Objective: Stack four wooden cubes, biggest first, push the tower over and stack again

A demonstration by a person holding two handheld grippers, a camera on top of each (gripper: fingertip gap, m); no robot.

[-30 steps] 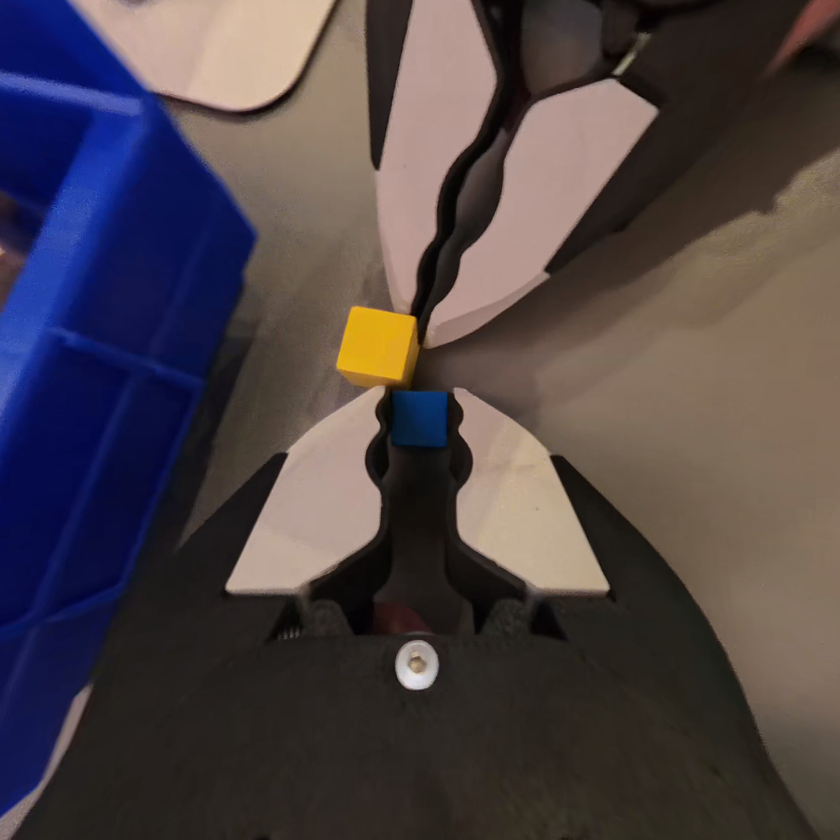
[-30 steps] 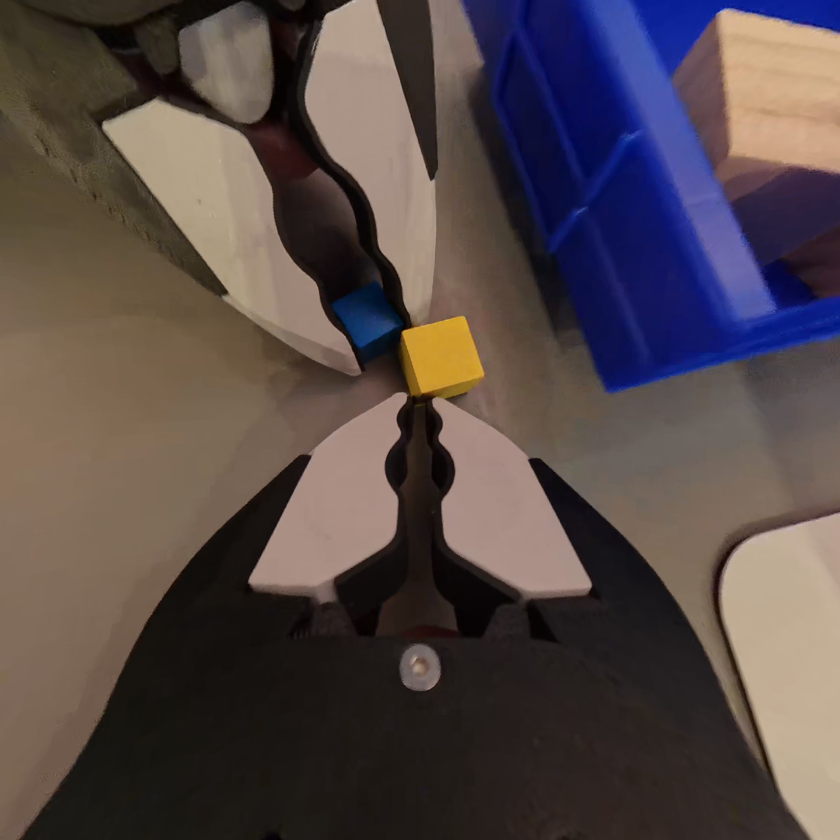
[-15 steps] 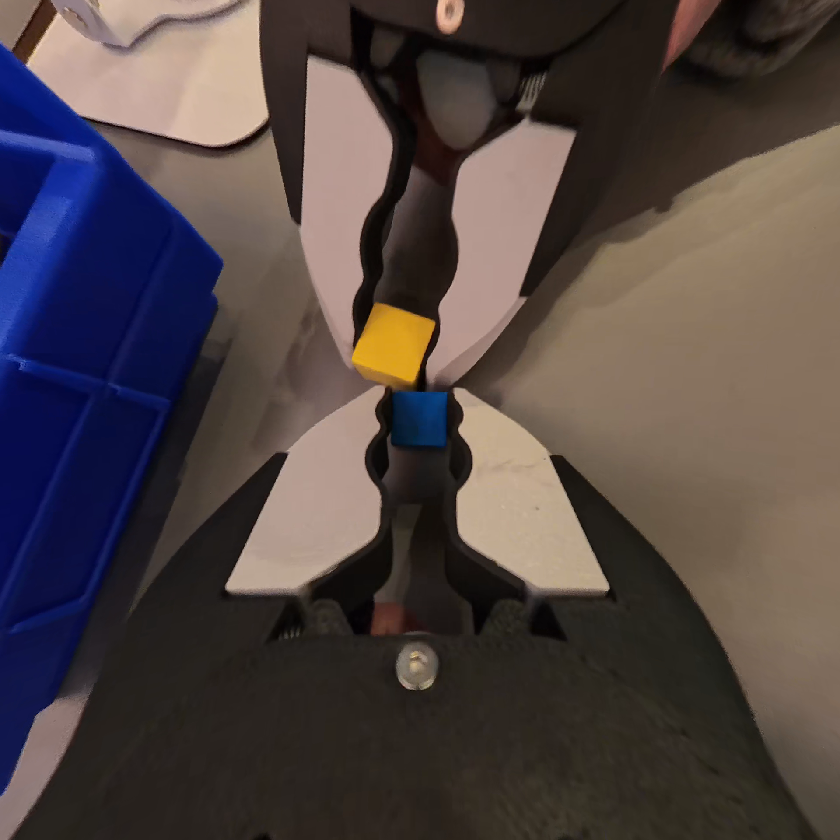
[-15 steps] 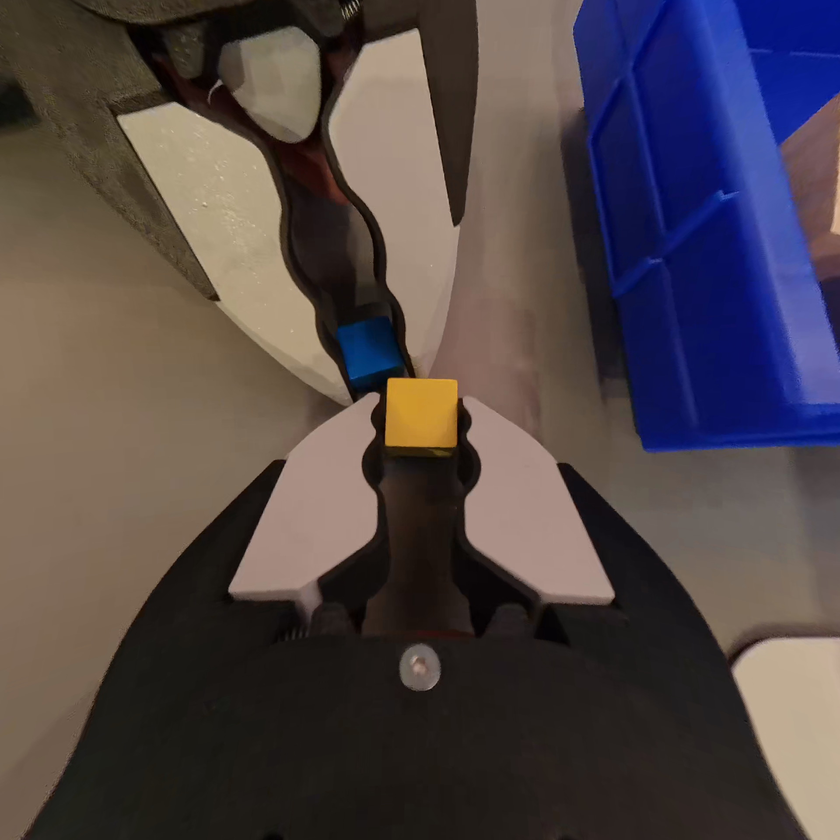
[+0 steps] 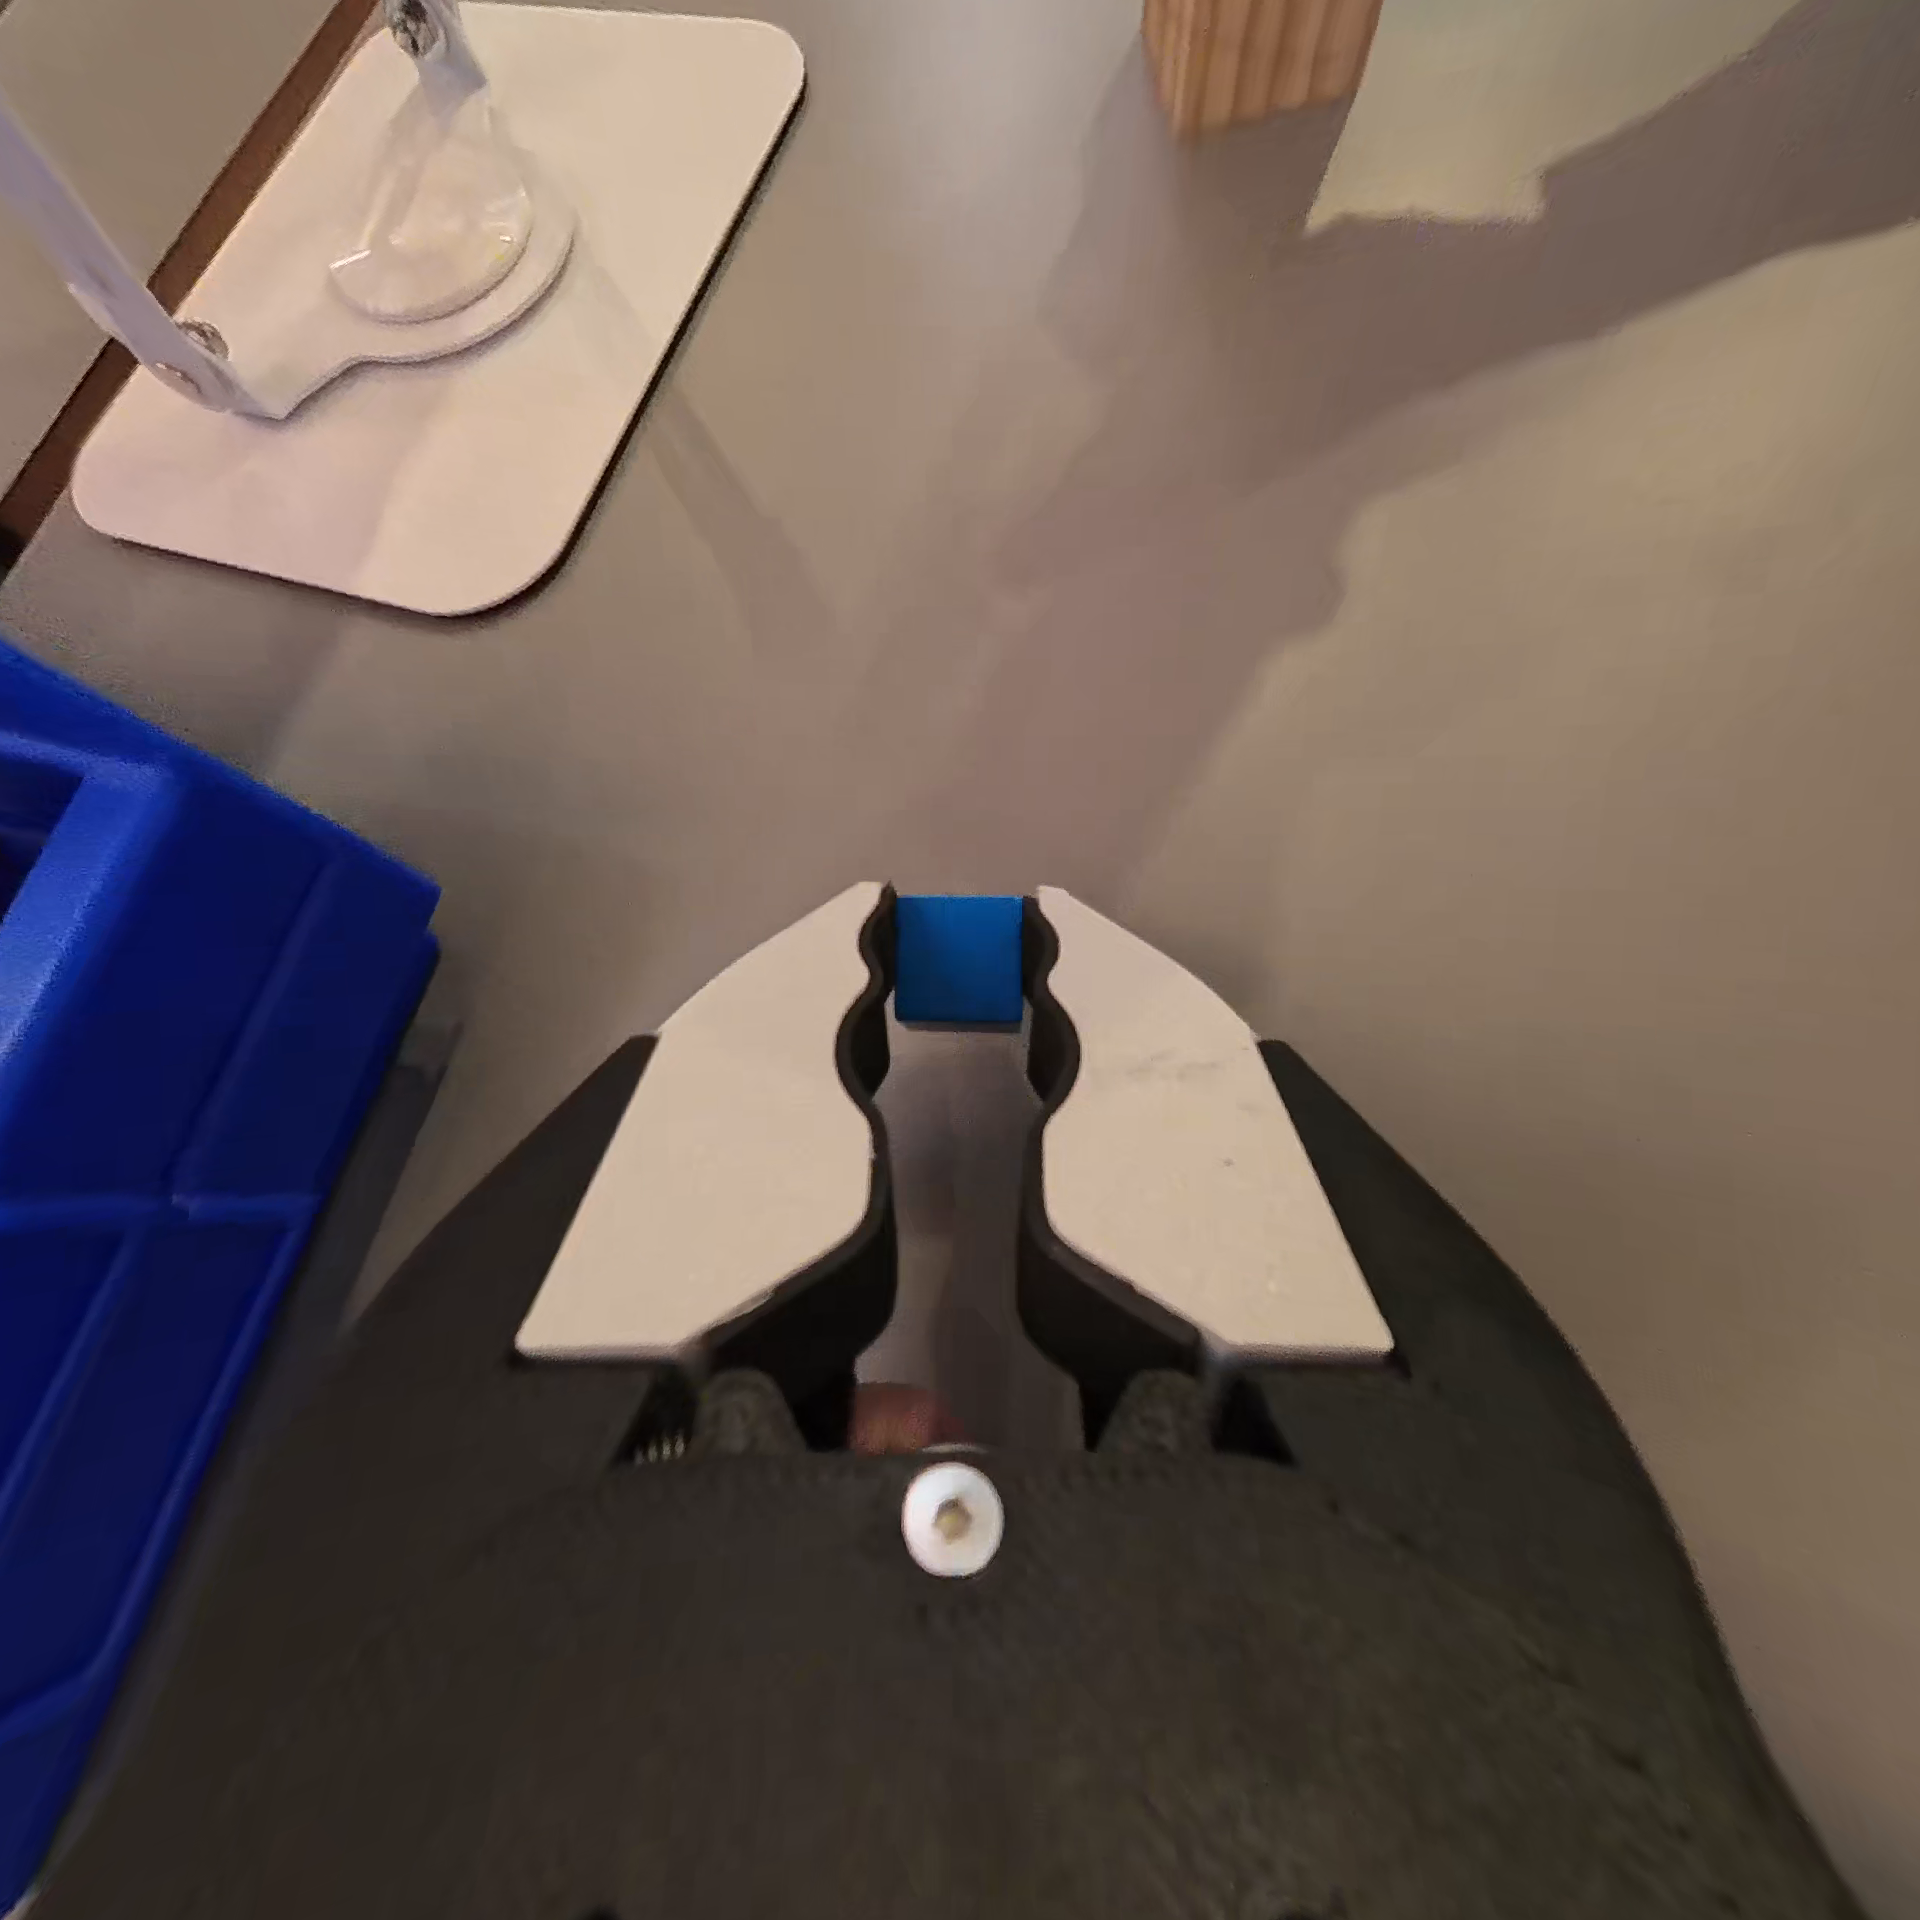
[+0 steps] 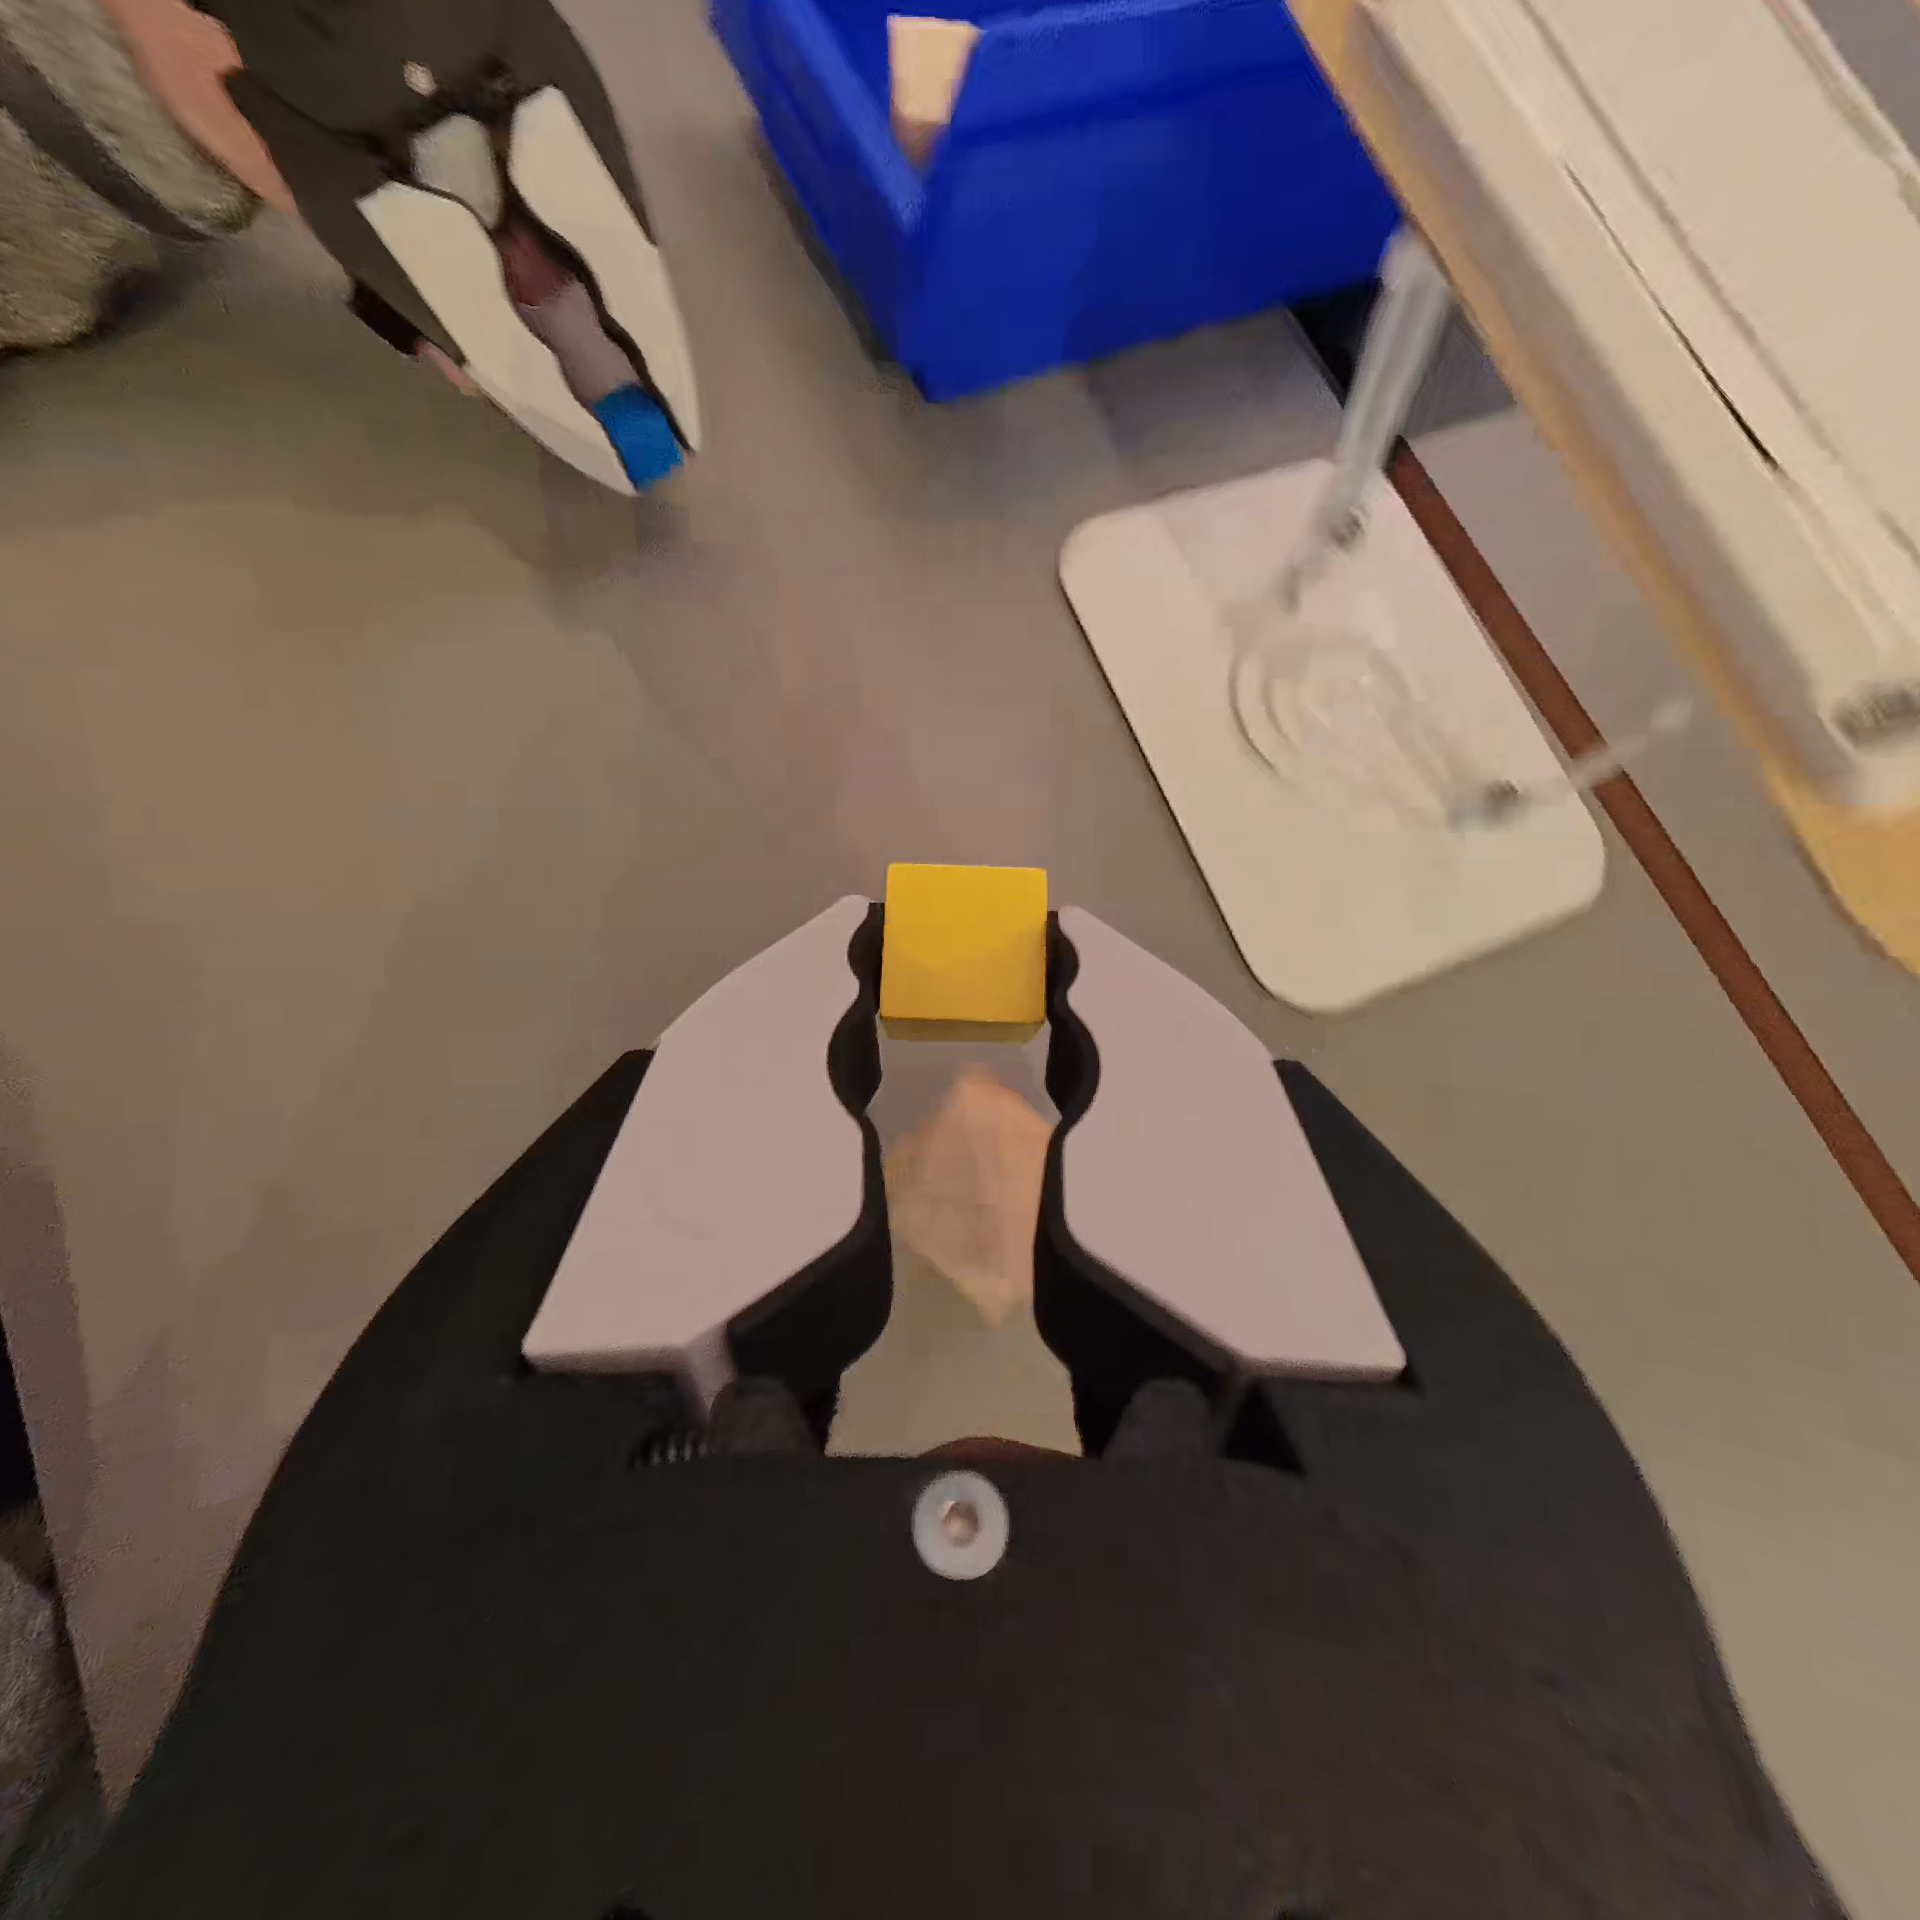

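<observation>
1. The left gripper (image 5: pixel 956 902) is closed on a small blue cube (image 5: pixel 956 961). The cube sits right at the tips, between the two pale fingers (image 5: pixel 774 1101), and its two sides touch them.
2. The blue cube has a flat, even blue colour with sharp edges, and no wood grain shows on it. It is held above the grey table (image 5: pixel 1558 831).
3. The right gripper (image 6: pixel 964 914) is closed on a yellow cube (image 6: pixel 962 951), also at the very tips of its fingers (image 6: pixel 748 1122).
4. The yellow cube looks a little bigger than the blue one. Its top face is bright yellow and its lower front edge is in shadow.
5. Below the right gripper, seen through the gap between the fingers, a plain wooden cube (image 6: pixel 966 1195) stands on the table. It is blurred, so its grain is not clear.
6. In the left wrist view, a light wooden block (image 5: pixel 1257 62) with vertical grain stands at the far edge of the picture, cut off by the frame.
7. A blue plastic bin (image 5: pixel 156 1091) is at the left of the left gripper. In the right wrist view a piece of pale wood (image 6: pixel 925 88) is seen inside it.
8. A white flat base plate (image 5: pixel 436 301) with a clear stand on it lies on the table beyond the bin.
9. In the right wrist view the left gripper is well apart from the right one.
</observation>
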